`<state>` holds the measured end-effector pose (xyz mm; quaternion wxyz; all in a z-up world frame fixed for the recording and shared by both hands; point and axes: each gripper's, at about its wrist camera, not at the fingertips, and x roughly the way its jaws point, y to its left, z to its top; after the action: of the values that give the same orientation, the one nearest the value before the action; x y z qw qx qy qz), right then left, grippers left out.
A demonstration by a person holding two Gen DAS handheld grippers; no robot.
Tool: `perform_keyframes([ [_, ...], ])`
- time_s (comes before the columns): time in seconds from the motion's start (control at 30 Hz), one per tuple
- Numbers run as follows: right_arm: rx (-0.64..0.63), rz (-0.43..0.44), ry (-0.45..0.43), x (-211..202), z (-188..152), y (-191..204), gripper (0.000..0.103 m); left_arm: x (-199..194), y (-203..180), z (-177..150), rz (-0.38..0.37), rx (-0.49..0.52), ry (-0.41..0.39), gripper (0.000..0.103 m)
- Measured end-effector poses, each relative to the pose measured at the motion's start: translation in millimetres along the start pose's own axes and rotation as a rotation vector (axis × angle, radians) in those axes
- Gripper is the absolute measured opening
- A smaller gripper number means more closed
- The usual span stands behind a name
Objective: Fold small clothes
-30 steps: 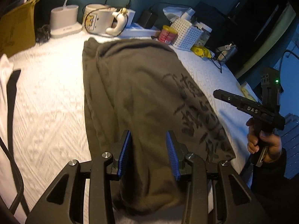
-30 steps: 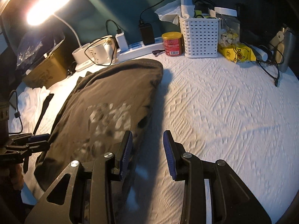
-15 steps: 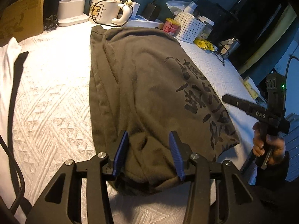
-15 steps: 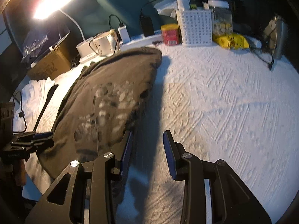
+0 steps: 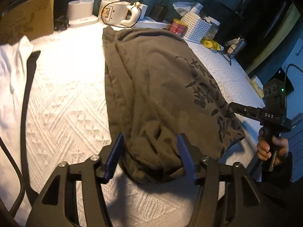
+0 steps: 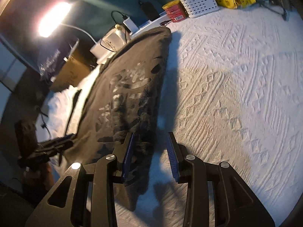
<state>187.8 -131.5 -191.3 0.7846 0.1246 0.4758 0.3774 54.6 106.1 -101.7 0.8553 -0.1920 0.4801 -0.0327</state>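
An olive-grey T-shirt (image 5: 151,87) with a dark print lies folded lengthwise on the white textured bedspread (image 5: 66,113). My left gripper (image 5: 149,151) hangs over its bunched near end. Its jaws are opening, and the cloth lies between the blue pads (image 5: 184,155) without being pinched. My right gripper (image 6: 151,151) is open, low over the shirt's (image 6: 132,94) right edge. The cloth's edge and bare bedspread (image 6: 236,94) lie between its pads. In the left wrist view the right gripper (image 5: 234,106) is held by a hand (image 5: 269,147) beside the printed corner. In the right wrist view the left gripper (image 6: 56,143) is dark and blurred.
Along the far edge stand a lamp base (image 5: 81,13), a white mug-like device (image 5: 115,11) with cables, a red can (image 5: 178,25), a white basket (image 5: 197,28) and a yellow packet (image 5: 210,44). A cardboard box (image 5: 26,24) and a white garment (image 5: 11,71) lie at the left.
The left jaws have spread wider around the shirt's near end. The right gripper has sunk and rolled, and now sits closer to the shirt's printed corner.
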Motion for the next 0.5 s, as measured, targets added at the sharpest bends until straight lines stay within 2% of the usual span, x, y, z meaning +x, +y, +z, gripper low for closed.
perform_keyframes([
  [0.1, -0.013, -0.01, -0.004, 4.6, -4.5, 4.5, 0.037, 4.5, -0.4, -3.7, -0.015, -0.012, 0.002, 0.06],
  [0.17, -0.036, -0.028, -0.009, 6.2, -8.0, 11.3, 0.037, 3.2, -10.2, -5.0, -0.005, 0.044, -0.001, 0.055],
  [0.2, -0.044, -0.031, -0.004, 7.5, -8.6, 13.7, 0.037, 1.7, -14.9, -5.6, 0.006, 0.071, -0.006, 0.05],
  [0.27, -0.059, -0.029, 0.005, 9.9, -10.3, 17.3, 0.036, -3.4, -22.2, -5.8, 0.036, 0.111, -0.021, 0.028],
  [0.37, -0.057, -0.013, 0.001, 9.2, -12.0, 16.3, 0.036, -8.6, -24.7, -6.1, 0.055, 0.146, -0.04, 0.014],
  [0.43, -0.053, 0.0, 0.001, 10.0, -13.5, 14.5, 0.025, -8.7, -23.8, -8.0, 0.068, 0.157, -0.043, 0.013],
  [0.47, -0.067, -0.007, 0.001, 11.0, -15.5, 15.2, 0.015, -10.3, -22.0, -8.4, 0.062, 0.148, -0.049, 0.012],
  [0.5, -0.08, -0.017, -0.003, 10.3, -16.8, 16.5, 0.011, -12.2, -21.2, -8.5, 0.059, 0.141, -0.056, 0.012],
])
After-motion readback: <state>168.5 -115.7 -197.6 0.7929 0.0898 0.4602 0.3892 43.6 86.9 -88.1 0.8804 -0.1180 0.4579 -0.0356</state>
